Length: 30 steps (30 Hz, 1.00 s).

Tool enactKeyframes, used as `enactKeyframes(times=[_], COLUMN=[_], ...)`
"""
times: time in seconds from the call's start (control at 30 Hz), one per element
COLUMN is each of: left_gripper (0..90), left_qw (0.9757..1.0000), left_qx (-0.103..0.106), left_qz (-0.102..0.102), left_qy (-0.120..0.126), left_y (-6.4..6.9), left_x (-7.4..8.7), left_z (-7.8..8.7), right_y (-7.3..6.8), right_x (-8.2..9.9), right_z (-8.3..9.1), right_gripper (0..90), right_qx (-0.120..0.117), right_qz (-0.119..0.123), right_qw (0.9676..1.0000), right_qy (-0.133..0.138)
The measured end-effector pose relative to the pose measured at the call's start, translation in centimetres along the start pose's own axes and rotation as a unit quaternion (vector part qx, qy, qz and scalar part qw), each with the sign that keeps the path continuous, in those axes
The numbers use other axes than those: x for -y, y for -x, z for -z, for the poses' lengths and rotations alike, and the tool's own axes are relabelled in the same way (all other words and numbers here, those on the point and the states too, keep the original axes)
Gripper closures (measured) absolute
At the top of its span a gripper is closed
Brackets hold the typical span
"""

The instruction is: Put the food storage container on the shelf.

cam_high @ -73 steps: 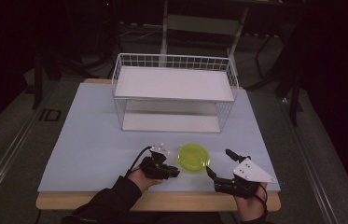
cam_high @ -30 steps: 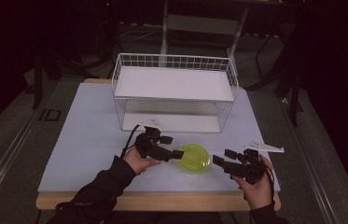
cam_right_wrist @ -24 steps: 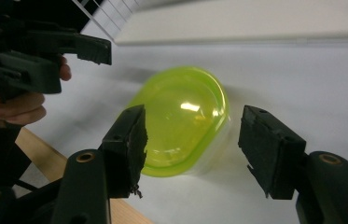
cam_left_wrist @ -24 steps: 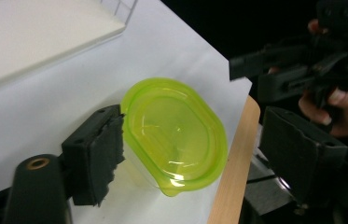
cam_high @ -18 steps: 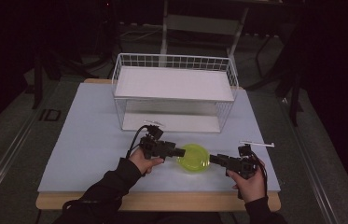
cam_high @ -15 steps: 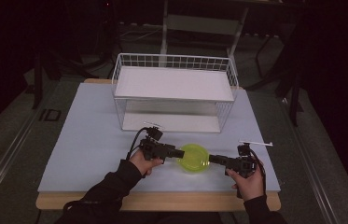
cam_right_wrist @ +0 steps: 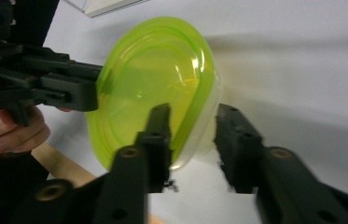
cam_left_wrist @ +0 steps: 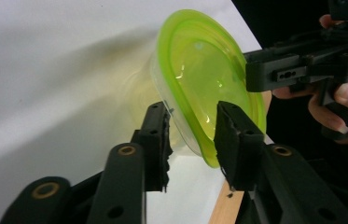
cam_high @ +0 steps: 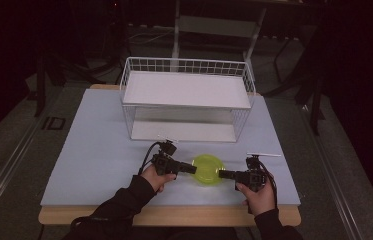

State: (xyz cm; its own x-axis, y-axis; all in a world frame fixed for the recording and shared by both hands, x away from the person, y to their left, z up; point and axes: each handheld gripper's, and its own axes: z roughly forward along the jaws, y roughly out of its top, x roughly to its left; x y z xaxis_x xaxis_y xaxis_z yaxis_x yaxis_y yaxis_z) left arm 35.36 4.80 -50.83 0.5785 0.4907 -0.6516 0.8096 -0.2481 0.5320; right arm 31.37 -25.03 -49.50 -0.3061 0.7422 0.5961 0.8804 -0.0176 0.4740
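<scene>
- Worktop [cam_high: 99, 155]: pale blue-grey sheet on a wood-edged board; a white wire basket [cam_high: 186, 100] w/ a flat white shelf stands at the far centre.
- Green-lidded container [cam_high: 208, 169]: a clear tub w/ a lime-green lid, resting on the worktop near the front edge, in front of the basket & between the two tools.
- Left tool [cam_high: 190, 170]: held in the person's left hand [cam_high: 153, 176], dark sleeve coming in from bottom centre; points to the right, roughly level w/ the worktop. In the left gripper view its jaws are parted, one each side of the container's rim [cam_left_wrist: 209, 105], not pressed shut on it.
- Right tool [cam_high: 224, 174]: held in the right hand [cam_high: 255, 192], pointing left toward the container, so the two tools face each other. In the right gripper view its jaws are spread, straddling the rim [cam_right_wrist: 195, 116]; contact w/ the tub cannot be told.
</scene>
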Motion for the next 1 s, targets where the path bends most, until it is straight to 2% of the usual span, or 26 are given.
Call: enactKeyframes(times=[0.03,0.07,0.1,0.17,0.23,0.3,0.4,0.47,0.67,1.0], left_gripper=[71.2,71.2,71.2,73.5,76.6,78.4,80.8,81.2,82.0,82.6], left_qw=[1.0000,1.0000,0.9999,0.9999,0.9999,0.9999,0.9999,0.9999,0.9992,0.9968], left_qx=[0.000,0.000,-0.007,-0.009,-0.005,-0.012,-0.012,-0.009,-0.011,-0.018], left_qz=[0.000,0.000,-0.010,-0.003,0.009,0.000,0.009,0.012,0.007,-0.006], left_qy=[0.000,0.000,-0.004,-0.004,-0.002,-0.007,-0.004,0.008,0.036,0.078], left_y=[0.0,0.0,0.4,0.5,0.5,0.9,1.2,1.3,2.6,4.7], left_x=[0.0,0.0,0.2,0.4,0.5,0.6,0.8,0.8,0.2,-1.3], left_z=[0.0,0.0,0.0,0.1,0.3,0.4,0.6,0.9,2.8,6.9], right_y=[0.0,-0.1,-0.1,-0.7,-0.9,-1.2,-1.8,-2.2,-3.4,-7.1], right_x=[0.0,0.0,0.0,0.1,0.2,0.2,0.1,0.0,-0.9,-3.5], right_z=[0.0,0.0,0.0,-0.1,0.0,0.2,0.5,0.7,1.6,3.1], right_gripper=[69.6,69.6,71.4,74.5,77.4,79.4,80.2,80.2,80.2,80.2], right_qx=[0.000,0.001,0.001,0.001,-0.004,0.007,0.023,0.027,0.016,0.007], right_qz=[0.000,0.002,0.002,0.011,0.009,0.020,0.043,0.055,0.071,0.120], right_qw=[1.0000,1.0000,1.0000,0.9999,0.9999,0.9998,0.9988,0.9980,0.9969,0.9911], right_qy=[0.000,-0.001,-0.001,-0.005,-0.001,0.004,0.010,0.014,0.031,0.056])
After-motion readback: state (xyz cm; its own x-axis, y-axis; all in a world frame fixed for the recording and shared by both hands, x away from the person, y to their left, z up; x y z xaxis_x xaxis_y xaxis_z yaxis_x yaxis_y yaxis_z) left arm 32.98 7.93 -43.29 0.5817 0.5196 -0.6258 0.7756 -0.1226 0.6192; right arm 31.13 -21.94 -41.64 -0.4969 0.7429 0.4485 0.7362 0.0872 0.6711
